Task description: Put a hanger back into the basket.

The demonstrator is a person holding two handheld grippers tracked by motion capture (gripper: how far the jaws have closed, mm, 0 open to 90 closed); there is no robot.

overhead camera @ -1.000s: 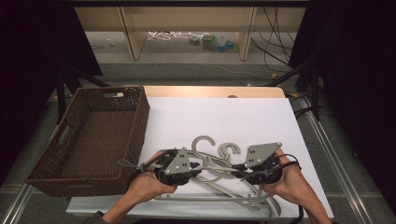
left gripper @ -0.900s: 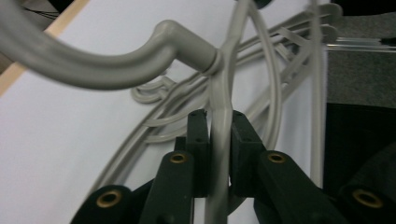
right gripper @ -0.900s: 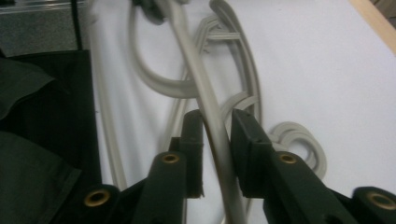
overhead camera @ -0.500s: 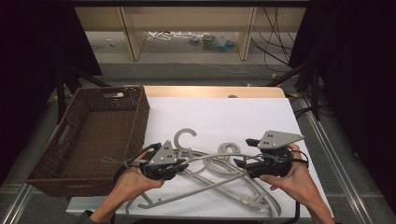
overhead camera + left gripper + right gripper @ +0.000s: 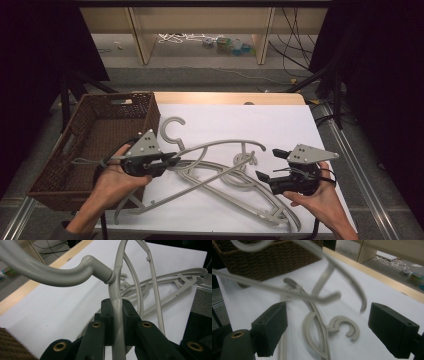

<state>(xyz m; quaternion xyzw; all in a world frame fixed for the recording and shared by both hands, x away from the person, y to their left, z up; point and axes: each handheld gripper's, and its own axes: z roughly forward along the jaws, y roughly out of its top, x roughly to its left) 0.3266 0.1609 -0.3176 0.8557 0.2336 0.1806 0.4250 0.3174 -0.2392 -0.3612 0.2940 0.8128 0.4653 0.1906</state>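
A grey plastic hanger [image 5: 220,148] is lifted off the white table, its hook [image 5: 172,130] near the basket's corner. My left gripper [image 5: 172,159] is shut on it; in the left gripper view the jaws [image 5: 116,315] clamp the hanger's bar just below the hook's neck [image 5: 100,270]. Other grey hangers [image 5: 240,185] lie tangled on the sheet beneath it. My right gripper [image 5: 268,164] stands open at the right of the pile with nothing between its pads [image 5: 270,327]. Below its gap [image 5: 329,325] lies a hanger hook [image 5: 344,327]; the lifted hanger [image 5: 324,277] crosses above, blurred.
A brown wicker basket [image 5: 75,150] stands at the table's left edge, also seen at the back of the right gripper view [image 5: 274,257]. White sheet [image 5: 260,120] covers the table, with a wooden strip [image 5: 225,97] at its far edge. Shelving stands beyond.
The hands have drawn apart: the left gripper moved left toward the basket and raised its hanger off the pile, and the right gripper moved right, away from the hangers.
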